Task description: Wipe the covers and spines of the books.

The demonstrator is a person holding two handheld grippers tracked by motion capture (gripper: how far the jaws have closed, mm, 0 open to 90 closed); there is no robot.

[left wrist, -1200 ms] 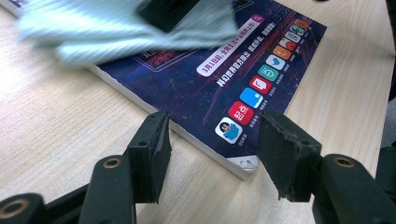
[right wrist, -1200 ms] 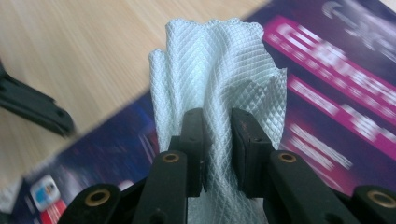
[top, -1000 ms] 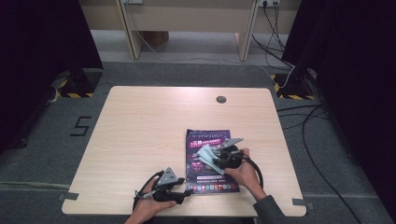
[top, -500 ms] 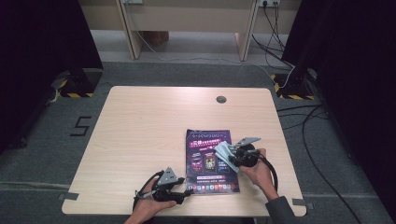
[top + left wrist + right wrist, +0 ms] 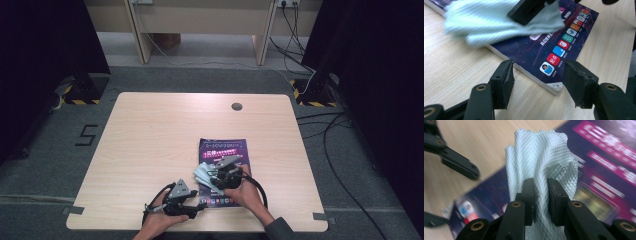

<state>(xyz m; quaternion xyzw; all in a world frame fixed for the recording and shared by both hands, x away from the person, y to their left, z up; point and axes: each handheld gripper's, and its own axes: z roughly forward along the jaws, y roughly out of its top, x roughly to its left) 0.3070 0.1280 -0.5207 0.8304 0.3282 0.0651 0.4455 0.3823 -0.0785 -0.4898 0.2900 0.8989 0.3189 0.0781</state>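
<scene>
My right hand-held gripper (image 5: 540, 202) pinches the pale green waffle-weave cloth (image 5: 541, 160), bunched so it can wipe the dark purple glossy magazine (image 5: 224, 170) on the light wooden counter (image 5: 150, 135). My left hand-held gripper (image 5: 537, 82) waits half open and empty at the magazine's corner, ready to steady it.

- The booklet (image 5: 223, 160) lies flat on the counter (image 5: 150, 135), toward 5 o'clock from its middle.
- The cloth (image 5: 204, 173) rests on the booklet's 8 o'clock part — pinched in the right tongs (image 5: 212, 178).
- The left tongs (image 5: 196, 209) sit at the booklet's 7 o'clock corner.
</scene>
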